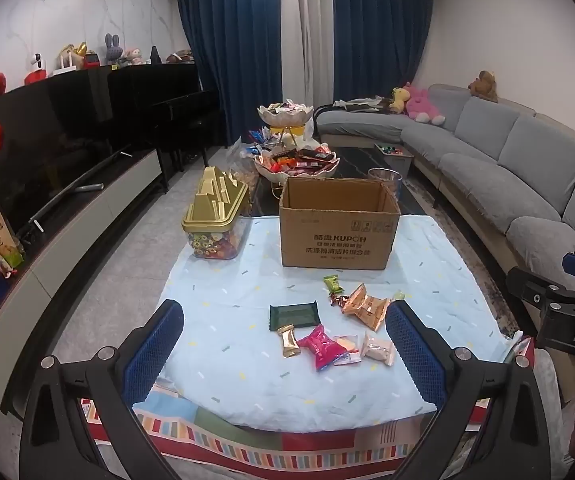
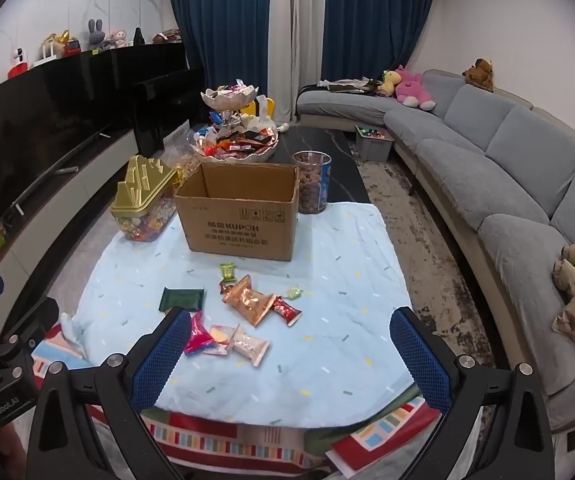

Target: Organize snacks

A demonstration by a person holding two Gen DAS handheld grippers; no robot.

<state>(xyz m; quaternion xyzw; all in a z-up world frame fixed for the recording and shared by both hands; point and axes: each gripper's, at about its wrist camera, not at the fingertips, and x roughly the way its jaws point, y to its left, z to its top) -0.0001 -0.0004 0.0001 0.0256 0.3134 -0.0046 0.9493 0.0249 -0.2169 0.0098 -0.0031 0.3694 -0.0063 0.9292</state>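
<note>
Several wrapped snacks lie loose on a light blue cloth [image 1: 247, 376]: a dark green packet [image 1: 293, 314], a gold bar [image 1: 288, 340], a pink candy [image 1: 321, 346], a white packet [image 1: 377, 349], a copper bag [image 1: 365, 305] and a small green candy [image 1: 332, 283]. Behind them stands an open cardboard box [image 1: 339, 222]. My left gripper [image 1: 283, 344] hovers open over the near snacks, nothing between its pads. My right gripper [image 2: 289, 354] is open too, above the cloth right of the pink candy [image 2: 198, 336] and white packet [image 2: 250, 346]. The box [image 2: 241, 212] looks empty as far as I see.
A gold-lidded candy tub [image 1: 217, 216] stands left of the box. A clear jar of brown balls [image 2: 312, 182] and a tiered bowl stand of sweets [image 2: 234, 142] sit behind it on a dark table. A grey sofa [image 2: 507, 168] runs along the right, a TV cabinet [image 1: 67, 216] along the left.
</note>
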